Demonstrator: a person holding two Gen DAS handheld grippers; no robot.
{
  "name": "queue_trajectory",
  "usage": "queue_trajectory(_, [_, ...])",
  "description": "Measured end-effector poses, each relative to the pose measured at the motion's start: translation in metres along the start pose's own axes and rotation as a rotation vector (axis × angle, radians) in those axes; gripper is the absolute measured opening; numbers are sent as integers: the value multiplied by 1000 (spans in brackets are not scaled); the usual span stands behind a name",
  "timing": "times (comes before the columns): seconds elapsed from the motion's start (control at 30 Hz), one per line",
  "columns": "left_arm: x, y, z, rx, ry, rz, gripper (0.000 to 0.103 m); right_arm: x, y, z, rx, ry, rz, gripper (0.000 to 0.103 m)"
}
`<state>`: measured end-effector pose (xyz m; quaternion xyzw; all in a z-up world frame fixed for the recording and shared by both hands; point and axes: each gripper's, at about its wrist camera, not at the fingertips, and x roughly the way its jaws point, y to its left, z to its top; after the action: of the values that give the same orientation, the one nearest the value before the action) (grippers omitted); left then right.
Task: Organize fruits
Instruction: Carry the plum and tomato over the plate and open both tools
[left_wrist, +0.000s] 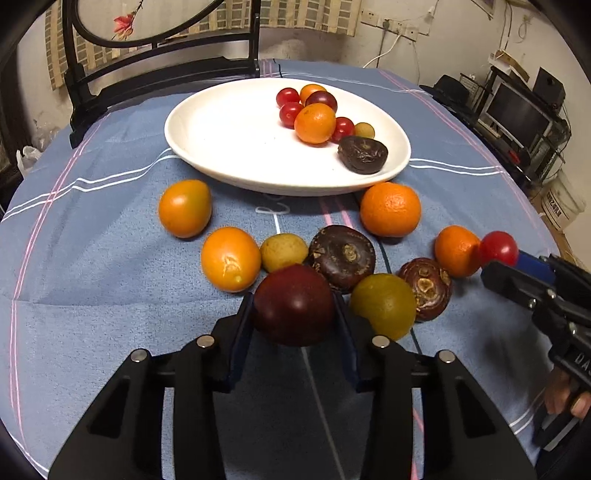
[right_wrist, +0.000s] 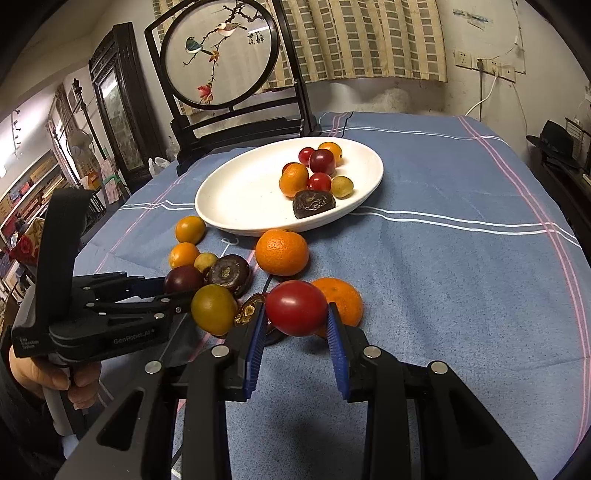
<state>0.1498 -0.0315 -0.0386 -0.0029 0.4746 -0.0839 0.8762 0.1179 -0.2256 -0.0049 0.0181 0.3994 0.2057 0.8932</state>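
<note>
A: What does the left tool (left_wrist: 294, 308) have?

B: A dark red plum (left_wrist: 294, 304). It sits between the two pads, which press on either side of it, just above the blue cloth of the tabletop (left_wrist: 110, 295). No earlier view is at hand, so only the grip itself can be told.

A: And the right tool (right_wrist: 296, 314)?

B: It is clamped on a red cherry tomato (right_wrist: 296, 307), pinched between the blue ribbed pads. From the left wrist view the same tomato shows at the far right, beside a small orange (left_wrist: 457, 251).

A: Where are the other fruits?

B: A white plate (left_wrist: 229, 147) stands further back on the tabletop. On its right half lie several cherry tomatoes, two small oranges, a dark plum, a yellowish round fruit and a dark wrinkled one (left_wrist: 363, 154) near the rim. In front of the plate, loose on the cloth, lie a larger mandarin (left_wrist: 390, 208), two kumquat-like orange fruits (left_wrist: 184, 208), a small tan fruit (left_wrist: 283, 252), two dark brown water chestnuts (left_wrist: 342, 256) and an olive-green fruit (left_wrist: 383, 305) just right of the held plum.

A: Does the green one touch the left tool?

B: It seems to lie against the right finger, though the angle makes that hard to confirm.

A: Anyone visible?

B: A hand (right_wrist: 48, 373) grips the left tool's handle.
</note>
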Motion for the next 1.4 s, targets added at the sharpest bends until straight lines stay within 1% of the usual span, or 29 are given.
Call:
queue_trajectory(0.17, [-9, 3, -6, -7, -2, -9, 40, 0, 0, 0, -1, 0, -1, 33])
queue_trajectory(0.3, [-29, 4, -4, 8, -51, -29, 40, -2, 0, 1, 0, -17, 4, 33])
queue_trajectory(0.47, [-45, 6, 6, 25, -99, -13, 40, -8, 7, 4, -16, -49, -6, 33])
queue_trajectory(0.57, [-51, 10, 20, 28, -107, -17, 40, -13, 14, 13, -37, -65, -6, 33])
queue_trajectory(0.67, [-53, 14, 38, 28, -126, -7, 40, -15, 27, 32, -79, -71, -8, 33])
queue_trajectory(0.73, [-53, 18, 55, 10, -142, -7, 40, -12, 38, 49, -115, -81, -9, 33])
queue_trajectory(0.8, [-50, 24, 71, -14, -152, -14, 40, -6, 45, 63, -137, -87, -9, 33])
queue_trajectory(0.93, [-37, 34, 95, -48, -163, 22, 40, 14, 58, 85, -180, -80, -36, 33])
queue_trajectory(1.0, [-26, 40, 104, -67, -150, 32, 40, 25, 60, 91, -182, -71, -41, 33])
queue_trajectory(1.13, [-3, 44, 113, -80, -112, 45, 40, 53, 54, 95, -138, -33, -35, 33])
queue_trajectory(1.3, [23, 46, 114, -83, -64, 48, 41, 81, 39, 94, -63, 29, -30, 34])
queue_trajectory(1.37, [28, 47, 112, -88, -50, 41, 49, 85, 36, 91, -47, 53, -11, 36])
queue_trajectory(1.4, [26, 46, 111, -84, -58, 32, 57, 84, 34, 88, -36, 54, 3, 37])
